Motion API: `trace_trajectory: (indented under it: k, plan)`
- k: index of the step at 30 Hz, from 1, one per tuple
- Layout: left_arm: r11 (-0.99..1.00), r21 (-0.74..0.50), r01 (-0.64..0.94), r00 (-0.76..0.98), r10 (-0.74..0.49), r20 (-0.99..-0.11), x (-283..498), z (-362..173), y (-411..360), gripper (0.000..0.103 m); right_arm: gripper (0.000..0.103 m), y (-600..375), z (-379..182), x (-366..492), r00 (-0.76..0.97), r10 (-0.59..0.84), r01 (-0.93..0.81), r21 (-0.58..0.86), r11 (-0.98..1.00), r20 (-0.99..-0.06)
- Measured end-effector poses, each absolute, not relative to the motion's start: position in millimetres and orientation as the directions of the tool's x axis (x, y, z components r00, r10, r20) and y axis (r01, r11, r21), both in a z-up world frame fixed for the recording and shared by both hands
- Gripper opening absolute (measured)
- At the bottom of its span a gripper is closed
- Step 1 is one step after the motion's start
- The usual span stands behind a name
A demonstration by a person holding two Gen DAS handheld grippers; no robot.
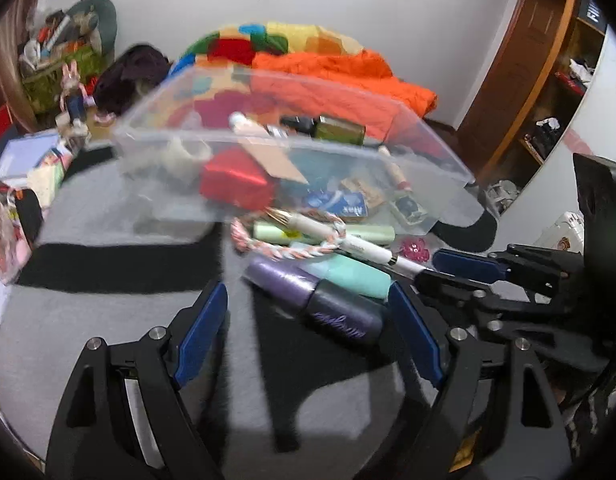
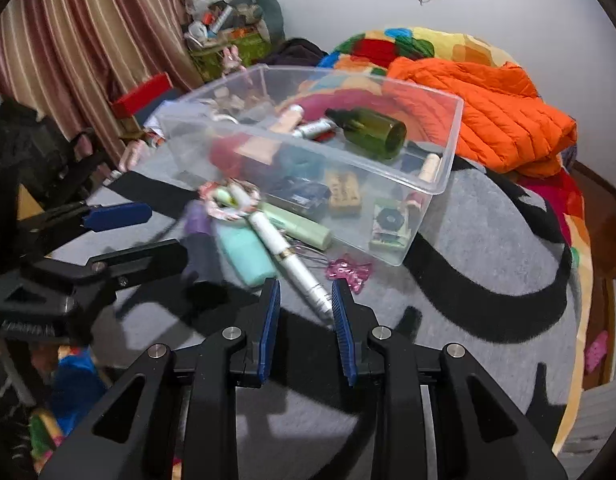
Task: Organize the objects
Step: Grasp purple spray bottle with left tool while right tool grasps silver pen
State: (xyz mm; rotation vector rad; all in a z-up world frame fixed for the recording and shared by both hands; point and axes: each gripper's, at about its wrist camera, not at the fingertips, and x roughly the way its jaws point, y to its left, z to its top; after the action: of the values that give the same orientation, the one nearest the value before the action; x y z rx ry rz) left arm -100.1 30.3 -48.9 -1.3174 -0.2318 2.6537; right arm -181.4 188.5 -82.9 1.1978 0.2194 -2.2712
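Note:
A clear plastic bin holding a green bottle, a red box and several small items sits on a grey and black blanket. In front of it lie a purple tube, a mint tube, a pale green tube, a braided bracelet and a white pen. My left gripper is open around the purple tube. My right gripper is open, its fingertips on either side of the pen's near end.
A pink hair clip lies beside the pen. An orange jacket and a multicoloured quilt lie behind the bin. Cluttered shelves and a striped curtain stand at the left.

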Motion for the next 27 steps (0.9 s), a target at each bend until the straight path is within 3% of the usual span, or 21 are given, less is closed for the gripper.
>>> trace_trajectory:
  k: [2,4,6,14,24,27]
  plan:
    - [-0.975,-0.21,-0.074,-0.582,0.213,-0.784,-104,-57,35,0.083,0.024,188,-89,-185,-0.432,-0.386,0.536,0.112,-0.837,-0.815]
    - [-0.979,-0.191,-0.074,-0.597,0.196,-0.778,-99,-60,34,0.07,0.024,190,-89,-182,-0.439,-0.392,0.539,0.113,-0.835,-0.808]
    - [-0.984,-0.156,-0.087,-0.601,0.177,-0.779,-93,-61,32,0.05,0.021,193,-87,-176,-0.441,-0.408,0.549,0.118,-0.827,-0.799]
    - [-0.983,-0.169,-0.073,-0.61,0.178,-0.772,-56,-58,2,0.026,0.015,199,-86,-146,-0.43,-0.426,0.57,0.127,-0.812,-0.796]
    - [-0.983,-0.144,-0.117,-0.615,0.185,-0.767,-22,-55,-19,0.025,0.016,215,-77,-112,-0.408,-0.434,0.601,0.121,-0.79,-0.803]
    - [-0.983,-0.136,-0.123,-0.613,0.182,-0.769,-26,-55,-16,0.027,0.031,206,-73,-117,-0.417,-0.446,0.608,0.122,-0.784,-0.792]
